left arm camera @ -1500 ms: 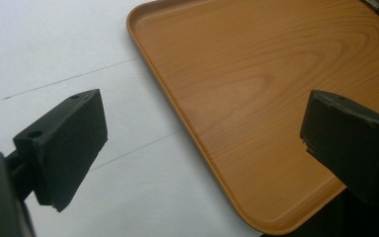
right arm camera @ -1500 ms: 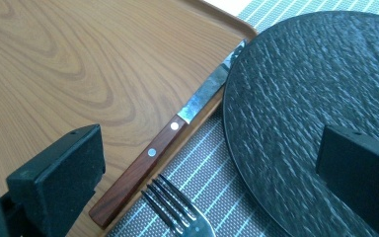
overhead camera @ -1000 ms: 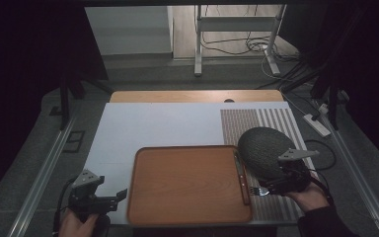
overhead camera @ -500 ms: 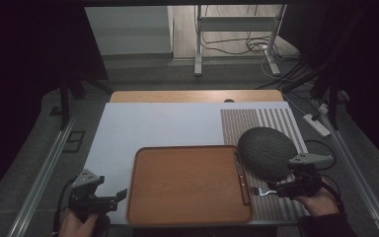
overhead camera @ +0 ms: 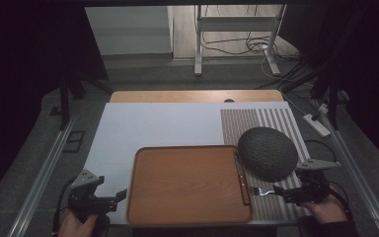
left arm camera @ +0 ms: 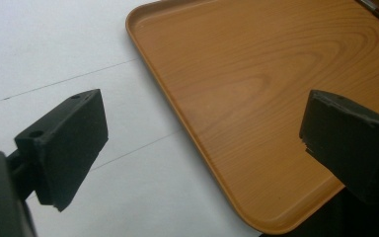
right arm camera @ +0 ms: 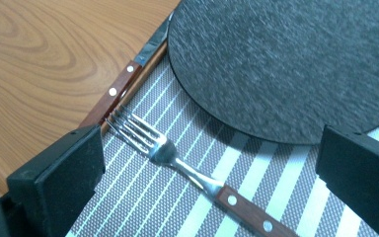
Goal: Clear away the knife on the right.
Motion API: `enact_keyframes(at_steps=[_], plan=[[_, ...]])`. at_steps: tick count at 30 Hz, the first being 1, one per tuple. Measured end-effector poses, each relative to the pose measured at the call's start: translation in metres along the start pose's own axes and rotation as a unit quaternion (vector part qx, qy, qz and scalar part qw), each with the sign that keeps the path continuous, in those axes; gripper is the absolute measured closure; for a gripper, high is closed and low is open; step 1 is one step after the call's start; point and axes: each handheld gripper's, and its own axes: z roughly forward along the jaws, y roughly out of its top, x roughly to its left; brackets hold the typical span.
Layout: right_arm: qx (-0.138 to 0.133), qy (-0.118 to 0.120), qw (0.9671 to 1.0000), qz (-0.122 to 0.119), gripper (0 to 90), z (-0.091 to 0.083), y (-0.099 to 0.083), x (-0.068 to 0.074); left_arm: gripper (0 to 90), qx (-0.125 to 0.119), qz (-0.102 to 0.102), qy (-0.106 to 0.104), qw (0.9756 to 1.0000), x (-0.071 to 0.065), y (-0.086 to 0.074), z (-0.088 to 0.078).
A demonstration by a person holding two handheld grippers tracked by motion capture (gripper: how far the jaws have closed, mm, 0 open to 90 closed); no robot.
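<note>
Wooden tray (overhead camera: 187, 185) sits at the table's (overhead camera: 168, 123) near edge, centre. Knife (overhead camera: 241, 177) lies along the tray's right rim. Dark round plate (overhead camera: 267, 153) rests on the striped mat (overhead camera: 276, 121) at the right side of the table. Fork (right arm camera: 197, 180) lies on the mat between plate and near edge, tines toward the knife. Right gripper (overhead camera: 290, 190) is low over the fork, fingers wide, holding nothing. Left gripper (overhead camera: 109, 198) is at the near-left corner beside the tray, fingers wide, empty.
</note>
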Motion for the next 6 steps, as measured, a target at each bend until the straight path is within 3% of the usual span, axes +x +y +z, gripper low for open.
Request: enact_keyframes(at_steps=[6], plan=[[-0.001,-0.005,0.9999,0.010,0.0,-0.0033,-0.0036,-0.0019,5.2,0.000,-0.001,-0.001,1.0000,-0.0003,0.0009,0.0005]])
